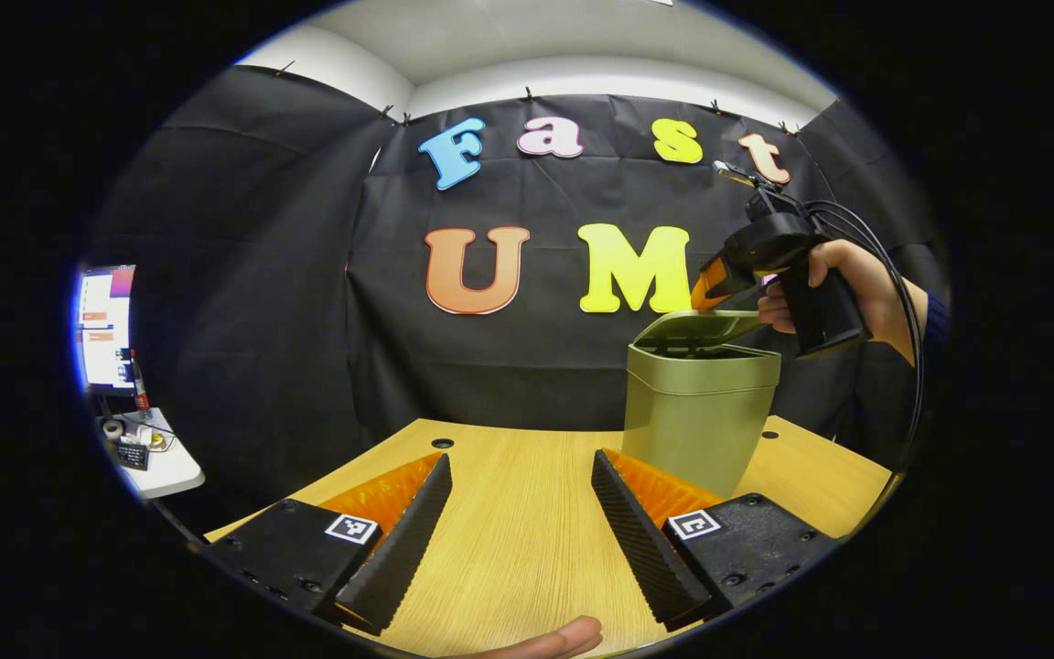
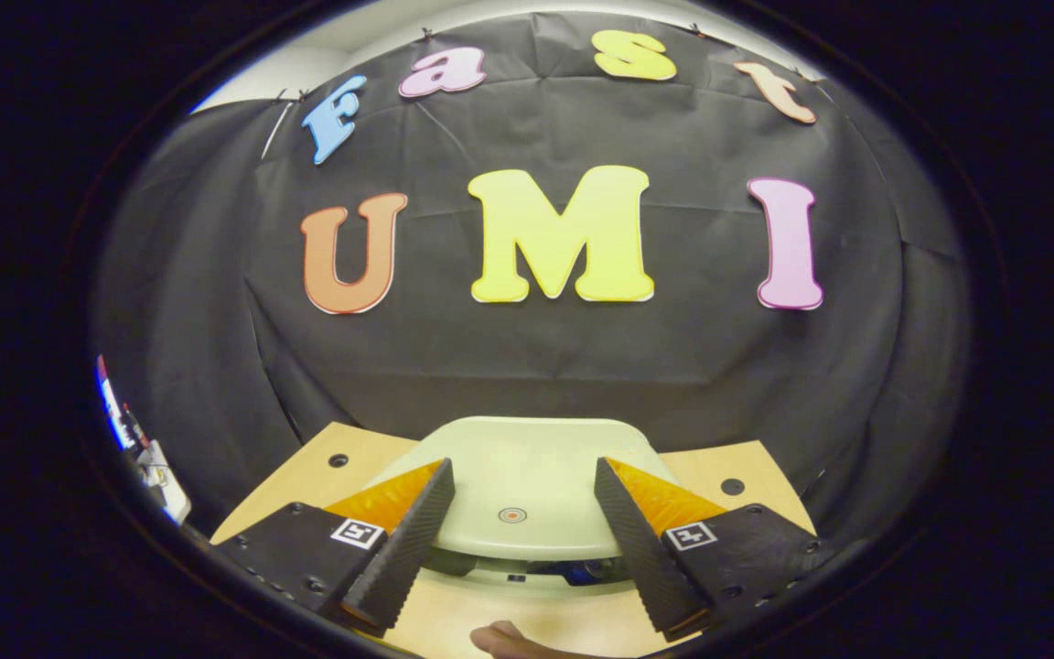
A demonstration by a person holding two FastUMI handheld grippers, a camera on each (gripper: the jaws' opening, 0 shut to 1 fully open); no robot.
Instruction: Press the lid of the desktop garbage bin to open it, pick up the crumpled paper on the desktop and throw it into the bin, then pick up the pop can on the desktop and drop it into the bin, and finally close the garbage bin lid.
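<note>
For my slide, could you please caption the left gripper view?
Right gripper above the green bin's part-open lid, while the open left gripper waits over the wooden table.

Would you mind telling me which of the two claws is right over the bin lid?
The right claw, poised above the bin lid; the left claw hangs over bare tabletop.

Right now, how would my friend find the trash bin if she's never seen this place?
Look at the wooden table in front of the black cloth wall. Toward its far right stands the garbage bin, a tall olive-green box. Its lid is tipped partly open, and the right claw is just above it; nothing else on the table stands that tall.
</note>
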